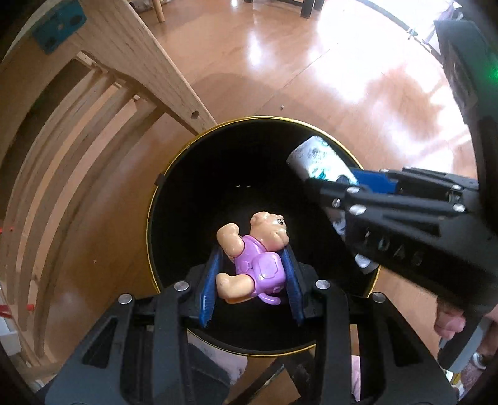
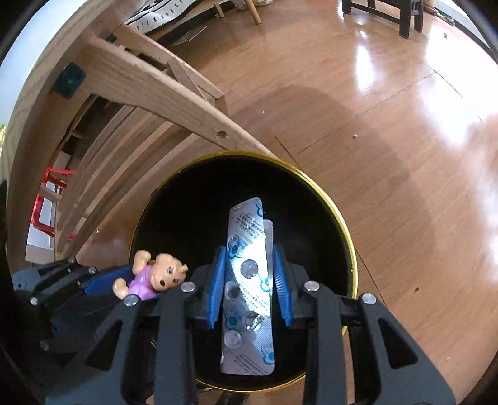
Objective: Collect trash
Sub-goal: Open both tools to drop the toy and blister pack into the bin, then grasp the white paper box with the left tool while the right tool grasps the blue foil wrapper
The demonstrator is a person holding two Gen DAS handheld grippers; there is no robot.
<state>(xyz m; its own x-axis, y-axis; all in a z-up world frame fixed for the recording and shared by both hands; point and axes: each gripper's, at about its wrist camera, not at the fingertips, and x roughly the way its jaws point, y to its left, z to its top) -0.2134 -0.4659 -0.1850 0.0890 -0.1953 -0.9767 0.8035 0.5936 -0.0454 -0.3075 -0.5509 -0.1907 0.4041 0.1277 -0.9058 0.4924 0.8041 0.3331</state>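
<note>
A round black bin with a gold rim [image 1: 154, 199] [image 2: 348, 230] stands on the wooden floor below both grippers. My left gripper [image 1: 252, 258] is shut on a small toy bear in a purple outfit [image 1: 255, 261], held over the bin's dark opening. The bear [image 2: 155, 277] also shows at the lower left in the right wrist view. My right gripper [image 2: 247, 261] is shut on a silver pill blister pack [image 2: 249, 280], which points down into the bin. From the left wrist view the pack's end [image 1: 317, 155] sticks out of the right gripper [image 1: 314, 183] over the bin's right side.
A wooden chair with curved slats [image 1: 93, 124] [image 2: 140, 102] stands right beside the bin at the left. Shiny wooden floor [image 2: 389, 124] spreads to the right. Dark chair legs [image 2: 407, 18] stand far off. A red stool [image 2: 46, 199] shows behind the chair.
</note>
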